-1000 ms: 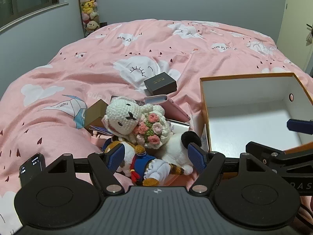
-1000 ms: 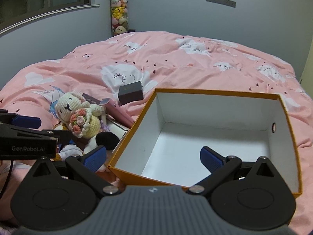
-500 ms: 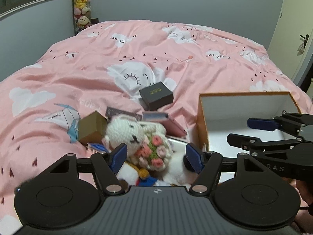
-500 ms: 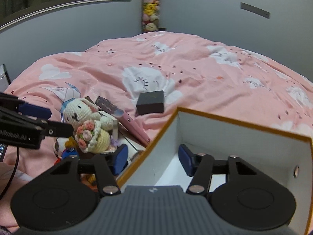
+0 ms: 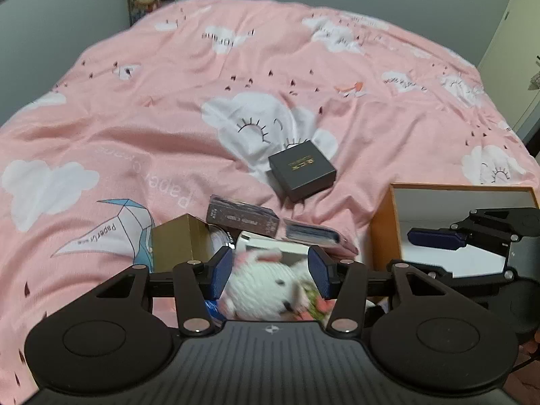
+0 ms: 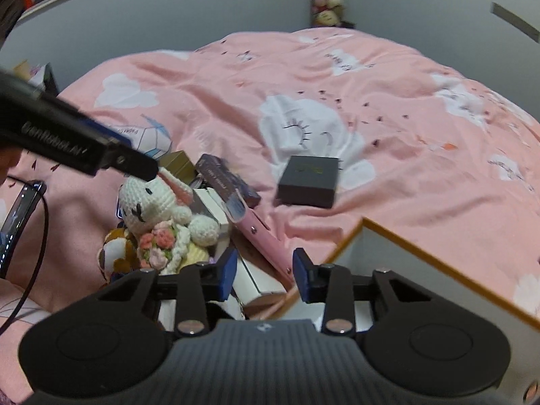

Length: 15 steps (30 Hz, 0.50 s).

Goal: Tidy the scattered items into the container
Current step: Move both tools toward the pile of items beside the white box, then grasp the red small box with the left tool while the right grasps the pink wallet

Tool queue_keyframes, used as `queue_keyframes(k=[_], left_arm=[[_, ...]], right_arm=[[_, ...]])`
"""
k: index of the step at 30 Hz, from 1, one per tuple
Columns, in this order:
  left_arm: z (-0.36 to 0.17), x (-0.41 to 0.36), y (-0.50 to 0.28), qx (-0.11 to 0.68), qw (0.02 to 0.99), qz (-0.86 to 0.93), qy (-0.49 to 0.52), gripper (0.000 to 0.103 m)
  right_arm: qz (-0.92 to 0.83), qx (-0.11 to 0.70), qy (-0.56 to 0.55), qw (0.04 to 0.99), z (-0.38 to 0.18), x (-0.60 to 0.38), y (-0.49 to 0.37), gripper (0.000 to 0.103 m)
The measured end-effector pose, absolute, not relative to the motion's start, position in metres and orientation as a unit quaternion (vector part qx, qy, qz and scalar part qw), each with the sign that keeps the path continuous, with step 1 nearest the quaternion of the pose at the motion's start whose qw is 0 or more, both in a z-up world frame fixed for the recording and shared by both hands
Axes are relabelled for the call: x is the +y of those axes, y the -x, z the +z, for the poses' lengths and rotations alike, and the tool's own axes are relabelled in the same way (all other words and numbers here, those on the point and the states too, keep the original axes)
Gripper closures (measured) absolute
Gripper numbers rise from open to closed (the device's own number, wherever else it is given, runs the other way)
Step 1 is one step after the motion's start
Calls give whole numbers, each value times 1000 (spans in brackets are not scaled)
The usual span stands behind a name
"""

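**Soft bunny first, stiff boxes after**

The crocheted bunny [image 5: 266, 283] lies near-left of the orange box [image 6: 438, 270], on the heaped cartons. Light and squashy; best pinched across its yarn head. Left tongs [image 5: 270, 271] are closing around it, contact unclear; right tongs [image 6: 263, 270] closing, empty.

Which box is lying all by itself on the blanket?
The dark grey square box with gold lettering. It sits alone on the white cloud print, while the gold box and the others are heaped together.
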<state>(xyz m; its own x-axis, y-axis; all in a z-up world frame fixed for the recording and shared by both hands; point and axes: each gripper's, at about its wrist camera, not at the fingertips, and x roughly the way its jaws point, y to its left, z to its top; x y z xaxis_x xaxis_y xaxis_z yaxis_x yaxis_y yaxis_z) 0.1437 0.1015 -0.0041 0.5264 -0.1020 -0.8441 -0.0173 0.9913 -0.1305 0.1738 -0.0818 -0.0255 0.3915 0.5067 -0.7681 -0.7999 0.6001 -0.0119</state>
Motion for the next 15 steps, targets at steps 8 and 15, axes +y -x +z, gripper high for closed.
queue_keyframes(k=[8,15], left_arm=[[-25,142,-203,550,831,-18,85,45],[-37,154,-246,579,813,-29,59,45]], right_arm=[[441,411,234,763,-38,-46,-205,63],[465,439,254,726,-44,-24,-227,63]])
